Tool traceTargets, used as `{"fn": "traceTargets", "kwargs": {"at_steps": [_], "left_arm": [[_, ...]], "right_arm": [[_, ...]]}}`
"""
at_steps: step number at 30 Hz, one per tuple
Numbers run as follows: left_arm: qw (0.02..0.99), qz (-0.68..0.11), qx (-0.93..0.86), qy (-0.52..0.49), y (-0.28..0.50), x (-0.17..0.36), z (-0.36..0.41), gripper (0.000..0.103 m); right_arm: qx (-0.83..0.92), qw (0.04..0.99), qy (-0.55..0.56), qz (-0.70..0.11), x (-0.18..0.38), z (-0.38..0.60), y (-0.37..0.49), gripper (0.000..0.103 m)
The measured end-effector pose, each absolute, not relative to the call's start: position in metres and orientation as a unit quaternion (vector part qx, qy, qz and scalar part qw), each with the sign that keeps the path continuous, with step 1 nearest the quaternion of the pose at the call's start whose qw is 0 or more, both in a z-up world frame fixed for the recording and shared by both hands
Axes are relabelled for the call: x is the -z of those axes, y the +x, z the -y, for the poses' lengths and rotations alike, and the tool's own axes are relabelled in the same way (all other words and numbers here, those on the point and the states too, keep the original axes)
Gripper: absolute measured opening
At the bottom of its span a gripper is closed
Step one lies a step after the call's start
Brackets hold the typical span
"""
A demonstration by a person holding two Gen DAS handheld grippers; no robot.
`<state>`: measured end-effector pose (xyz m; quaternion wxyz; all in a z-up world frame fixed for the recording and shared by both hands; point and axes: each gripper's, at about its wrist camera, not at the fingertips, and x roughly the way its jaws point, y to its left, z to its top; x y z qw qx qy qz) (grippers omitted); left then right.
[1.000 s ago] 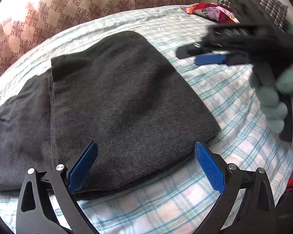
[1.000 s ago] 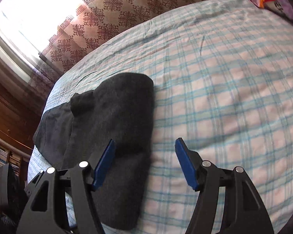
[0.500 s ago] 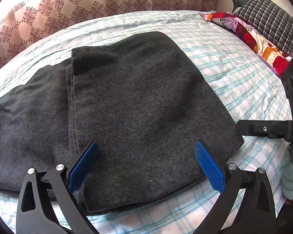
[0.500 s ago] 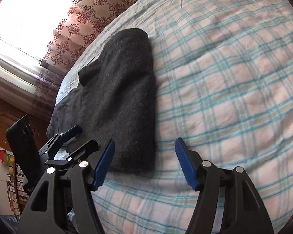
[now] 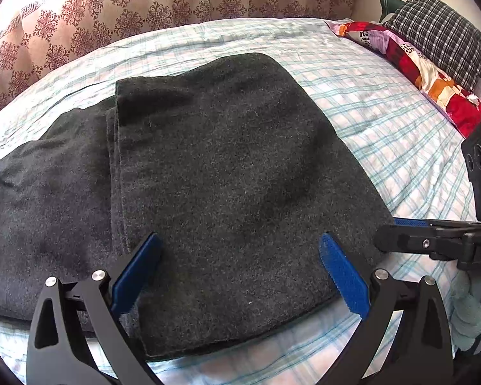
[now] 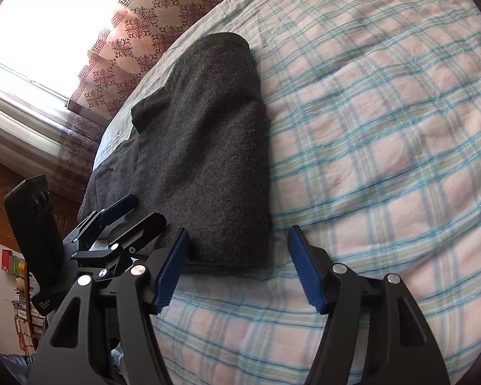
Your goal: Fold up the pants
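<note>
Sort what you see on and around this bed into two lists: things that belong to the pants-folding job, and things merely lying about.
Belongs to the job:
- dark grey pants, partly folded on the bed
- left tongs, open
- right tongs, open

Just lying about:
- checked bedsheet
- red patterned pillow
- black-and-white checked pillow
- patterned curtain

The bed (image 5: 384,122) wore a pale sheet checked in blue, green and pink. Dark grey pants (image 5: 224,186) lay folded on it, one layer doubled over another. Well beyond the pants, at the bed's far end, lay a red patchwork pillow (image 5: 417,64) and behind it a black-and-white checked pillow (image 5: 439,32).
</note>
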<state>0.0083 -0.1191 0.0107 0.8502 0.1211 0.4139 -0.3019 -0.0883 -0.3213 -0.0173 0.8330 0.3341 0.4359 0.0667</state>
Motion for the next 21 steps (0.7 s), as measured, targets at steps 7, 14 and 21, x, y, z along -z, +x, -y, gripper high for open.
{"fn": "traceTargets", "kwargs": {"at_steps": [7,14,21], "left_arm": [[0.856,-0.427,0.284,0.062,0.043,-0.032,0.109,0.101],[0.849,-0.430,0.300,0.057,0.075,-0.059,0.153,0.101],[0.820,-0.479,0.308,0.064,0.106,-0.066,0.208,0.101]], "right_arm": [[-0.075,0.833,0.332,-0.437,0.020,0.312,-0.081,0.053],[-0.064,0.850,0.308,-0.423,0.008,0.301,-0.079,0.036],[-0.034,0.897,0.177,-0.405,-0.018,0.265,-0.080,0.030]]}}
